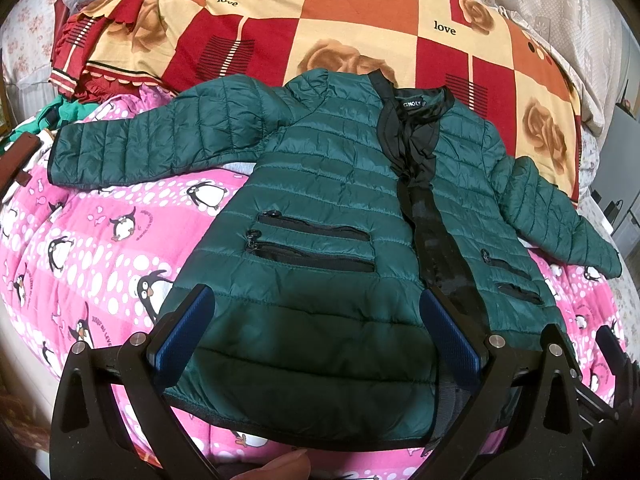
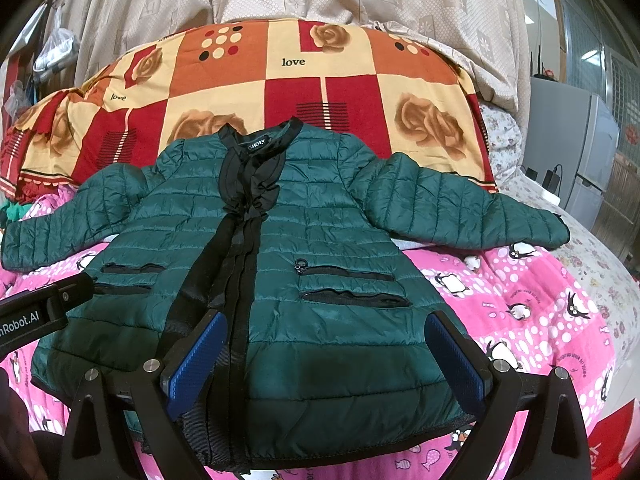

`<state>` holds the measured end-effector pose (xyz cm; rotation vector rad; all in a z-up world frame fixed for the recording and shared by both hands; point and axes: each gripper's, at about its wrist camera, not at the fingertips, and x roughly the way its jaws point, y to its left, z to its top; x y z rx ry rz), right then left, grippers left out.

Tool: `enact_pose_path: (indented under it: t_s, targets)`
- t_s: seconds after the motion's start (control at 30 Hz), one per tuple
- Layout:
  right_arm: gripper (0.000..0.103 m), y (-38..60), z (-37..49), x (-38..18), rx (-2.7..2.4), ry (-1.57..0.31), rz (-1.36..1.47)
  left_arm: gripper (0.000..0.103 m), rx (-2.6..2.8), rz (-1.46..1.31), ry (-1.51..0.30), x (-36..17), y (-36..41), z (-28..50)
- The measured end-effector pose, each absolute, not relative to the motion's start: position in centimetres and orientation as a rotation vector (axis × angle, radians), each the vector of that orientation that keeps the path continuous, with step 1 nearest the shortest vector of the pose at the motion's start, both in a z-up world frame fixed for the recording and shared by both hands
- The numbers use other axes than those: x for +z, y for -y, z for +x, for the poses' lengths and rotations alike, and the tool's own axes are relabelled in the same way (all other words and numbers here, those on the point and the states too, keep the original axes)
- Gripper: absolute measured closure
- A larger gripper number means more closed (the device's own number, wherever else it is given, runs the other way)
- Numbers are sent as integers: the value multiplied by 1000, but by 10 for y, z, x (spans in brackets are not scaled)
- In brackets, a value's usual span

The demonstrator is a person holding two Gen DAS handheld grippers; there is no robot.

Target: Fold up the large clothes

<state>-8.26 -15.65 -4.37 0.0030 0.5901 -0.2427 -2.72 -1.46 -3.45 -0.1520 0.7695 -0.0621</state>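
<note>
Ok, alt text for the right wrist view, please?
A green jacket lies flat, front up, sleeves spread, on a pink quilt. The right gripper hovers open over its hem, blue fingers apart.

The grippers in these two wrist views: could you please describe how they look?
The left gripper and the right gripper look alike: black angular frames with round silver bolts, and two fingers each, faced with ribbed blue pads. In the right wrist view, the left gripper's black body bears white lettering ending "nRobot.AI". A fingertip shows below; no sleeve or cable is visible.
</note>
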Motion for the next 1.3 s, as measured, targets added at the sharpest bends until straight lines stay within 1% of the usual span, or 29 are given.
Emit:
enact_pose_path:
  t_s: [0.8,0.97,1.1,1.3]
  targets:
    - [5,155,-84,-41,-240,-590,-16,0,-62,-162,-772,-35,15,-28]
    - [5,162,-91,-37,-234,-542,7,0,-64,-165,-772,-35,15,-28]
    - [5,159,-92,-38,-225,-463,13,0,-70,-186,-773,-36,14,-28]
    - [5,153,-89,-38,-226,-502,-4,0,-83,-222,-776,-34,10,-31]
